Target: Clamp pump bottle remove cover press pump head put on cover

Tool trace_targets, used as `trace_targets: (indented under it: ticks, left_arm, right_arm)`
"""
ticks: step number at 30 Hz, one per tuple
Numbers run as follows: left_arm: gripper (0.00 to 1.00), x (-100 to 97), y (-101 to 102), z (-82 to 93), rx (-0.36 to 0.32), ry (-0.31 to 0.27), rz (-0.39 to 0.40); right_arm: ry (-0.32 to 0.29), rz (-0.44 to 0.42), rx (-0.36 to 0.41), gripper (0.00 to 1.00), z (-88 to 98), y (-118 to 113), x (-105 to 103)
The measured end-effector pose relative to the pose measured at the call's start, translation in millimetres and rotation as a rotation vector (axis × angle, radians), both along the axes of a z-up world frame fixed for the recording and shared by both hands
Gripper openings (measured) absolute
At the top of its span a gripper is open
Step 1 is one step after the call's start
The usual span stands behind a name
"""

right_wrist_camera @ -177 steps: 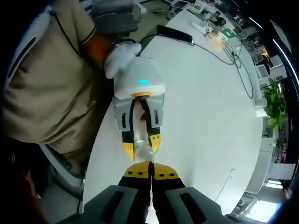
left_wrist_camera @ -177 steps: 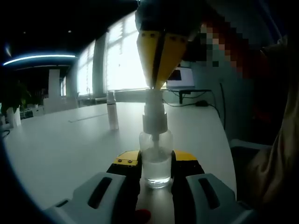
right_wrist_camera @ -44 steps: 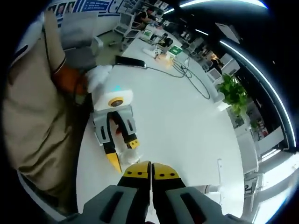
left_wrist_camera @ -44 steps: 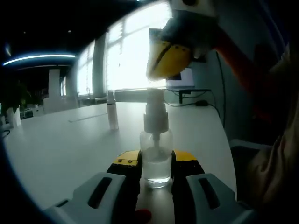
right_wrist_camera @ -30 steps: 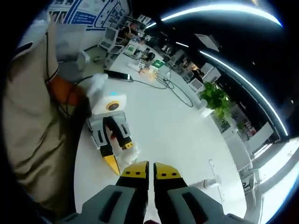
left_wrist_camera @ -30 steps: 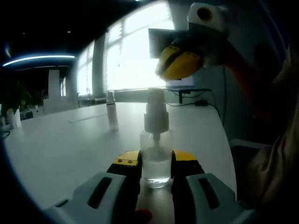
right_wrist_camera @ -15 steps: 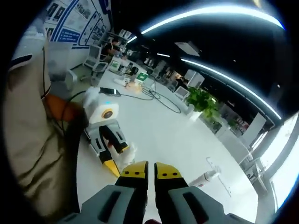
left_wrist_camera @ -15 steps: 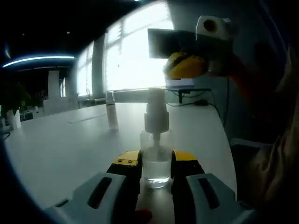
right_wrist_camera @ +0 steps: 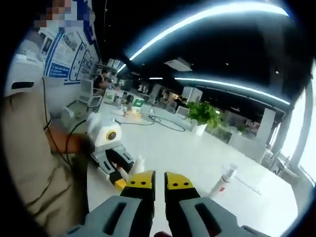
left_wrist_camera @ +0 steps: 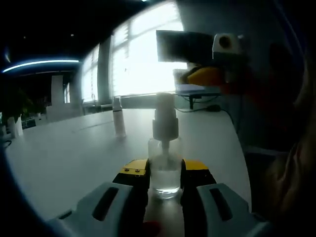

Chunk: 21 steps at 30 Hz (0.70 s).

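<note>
Two grippers: both in frame, all places given relative to the pump bottle.
Pump bottle [left_wrist_camera: 164, 163]: clear, upright on the white table [left_wrist_camera: 64, 153], a little liquid at the bottom, white pump head [left_wrist_camera: 164, 121] on top with no cover over it. In the right gripper view it shows as a small pale shape [right_wrist_camera: 138, 165] just above the yellow tips.
Left gripper [left_wrist_camera: 164, 173]: jaws clenched on the bottle's lower body, one yellow-tipped black finger on each side, touching the glass. Seen from the right gripper view [right_wrist_camera: 120, 177] it sits at the bottle, pointing in from the left.
Right gripper [right_wrist_camera: 159, 179]: jaws drawn nearly together, only a thin slit between the yellow tips, nothing between them. In the left gripper view [left_wrist_camera: 205, 75] it sits up and to the right of the pump head, apart from it.
Second bottle [left_wrist_camera: 118, 117]: slim, pale, upright, behind and left of the pump bottle, well apart; in the right gripper view [right_wrist_camera: 222, 181] it stands on the far side of the table. Cannot tell whether this is the cover.
Person: tan sleeve [right_wrist_camera: 34, 148] behind the left gripper, hand [right_wrist_camera: 94, 129] in a white glove on its body.
Background: bright windows [left_wrist_camera: 140, 54] behind the bottle, a dark monitor [left_wrist_camera: 182, 45] above it, potted plant [right_wrist_camera: 203, 114] far off, ceiling light strips [right_wrist_camera: 207, 22].
</note>
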<state>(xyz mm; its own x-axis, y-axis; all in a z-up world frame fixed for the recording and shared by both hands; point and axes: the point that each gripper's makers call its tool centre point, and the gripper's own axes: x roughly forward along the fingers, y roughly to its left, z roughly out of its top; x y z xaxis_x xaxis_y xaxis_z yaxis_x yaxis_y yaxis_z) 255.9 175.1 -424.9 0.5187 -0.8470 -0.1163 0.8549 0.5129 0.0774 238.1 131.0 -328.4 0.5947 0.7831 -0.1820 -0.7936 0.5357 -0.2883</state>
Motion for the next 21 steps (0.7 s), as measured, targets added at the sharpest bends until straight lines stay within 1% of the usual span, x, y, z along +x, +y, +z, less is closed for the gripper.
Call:
trace_targets:
  ticks: [1,5,8,11,12,14,18,21]
  left_arm:
    - [0.15,0.7,0.7,-0.3,-0.001,0.002,0.001]
    - [0.15,1.1,0.5,-0.4,0.002,-0.002,-0.001]
    - [0.15,1.5,1.0,-0.5,0.002,-0.004,-0.001]
    - [0.15,0.3,0.1,-0.2,0.002,-0.003,0.000]
    - [0.15,0.0,-0.1,-0.2,0.002,-0.002,0.000]
    - [0.15,0.8,0.4,-0.4,0.002,-0.002,0.000]
    - [0.15,1.4,1.1,-0.3,0.002,-0.001,0.000]
    - [0.15,1.3,0.6,-0.3,0.003,-0.002,0.001]
  right_arm:
    - [0.006,-0.005,0.019,0.03,-1.3,-1.3,0.0]
    - [0.005,-0.071,0.087,0.02,-7.9,-10.6,6.2]
    - [0.014,-0.090,0.138,0.00,-11.1,-17.6,9.3]
    - [0.027,-0.077,0.168,0.00,-14.5,-21.7,8.9]
    - [0.031,-0.074,0.172,0.00,-15.8,-25.6,11.7]
    - [0.034,-0.069,0.183,0.00,-18.8,-25.6,10.2]
    - [0.064,-0.067,0.227,0.00,-24.5,-22.8,6.0]
    - [0.099,-0.065,0.250,0.00,-30.8,-23.3,4.9]
